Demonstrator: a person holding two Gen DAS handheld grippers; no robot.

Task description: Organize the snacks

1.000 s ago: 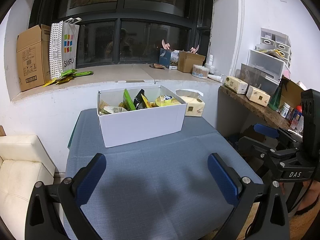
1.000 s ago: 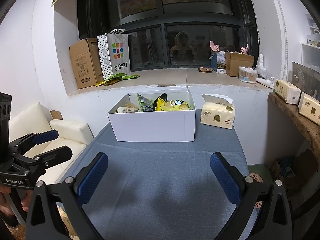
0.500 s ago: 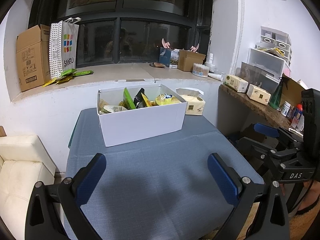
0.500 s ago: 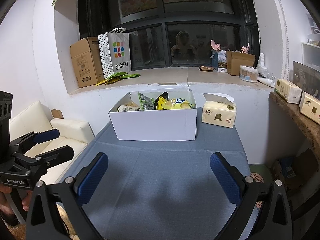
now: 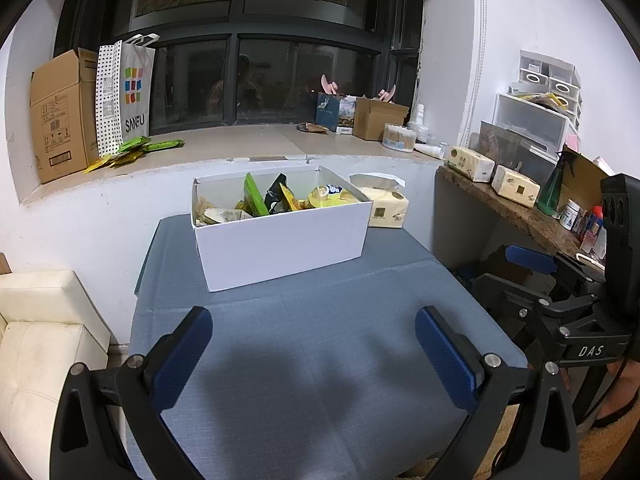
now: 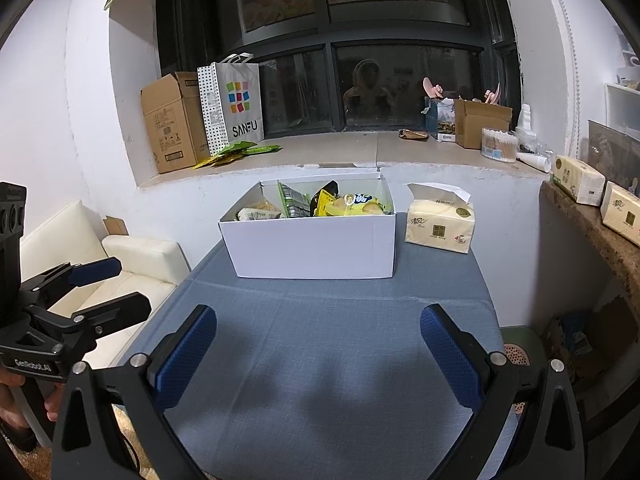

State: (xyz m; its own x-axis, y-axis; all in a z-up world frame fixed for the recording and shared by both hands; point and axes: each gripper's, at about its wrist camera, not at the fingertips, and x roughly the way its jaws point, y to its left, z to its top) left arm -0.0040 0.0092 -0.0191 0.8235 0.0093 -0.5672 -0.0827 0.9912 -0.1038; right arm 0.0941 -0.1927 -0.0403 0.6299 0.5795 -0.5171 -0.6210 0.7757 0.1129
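A white cardboard box (image 5: pixel 280 240) stands at the far side of the blue-clothed table (image 5: pixel 320 360). It holds several snack packets (image 5: pixel 276 200), green, black and yellow. The box also shows in the right wrist view (image 6: pixel 312 246), with its snack packets (image 6: pixel 332 202). My left gripper (image 5: pixel 314 354) is open and empty above the near table edge. My right gripper (image 6: pixel 318 354) is open and empty too, well short of the box. Each gripper shows at the edge of the other's view.
A tissue pack (image 6: pixel 440 226) sits right of the box. The window sill holds a cardboard box (image 6: pixel 172 120), a SANFU bag (image 6: pixel 236 104) and green packets (image 6: pixel 236 152). A cream sofa (image 5: pixel 36 340) stands left. A shelf with tissue packs (image 5: pixel 492 176) is right.
Both grippers have shifted very slightly; the box and snacks have not moved. Both stay open.
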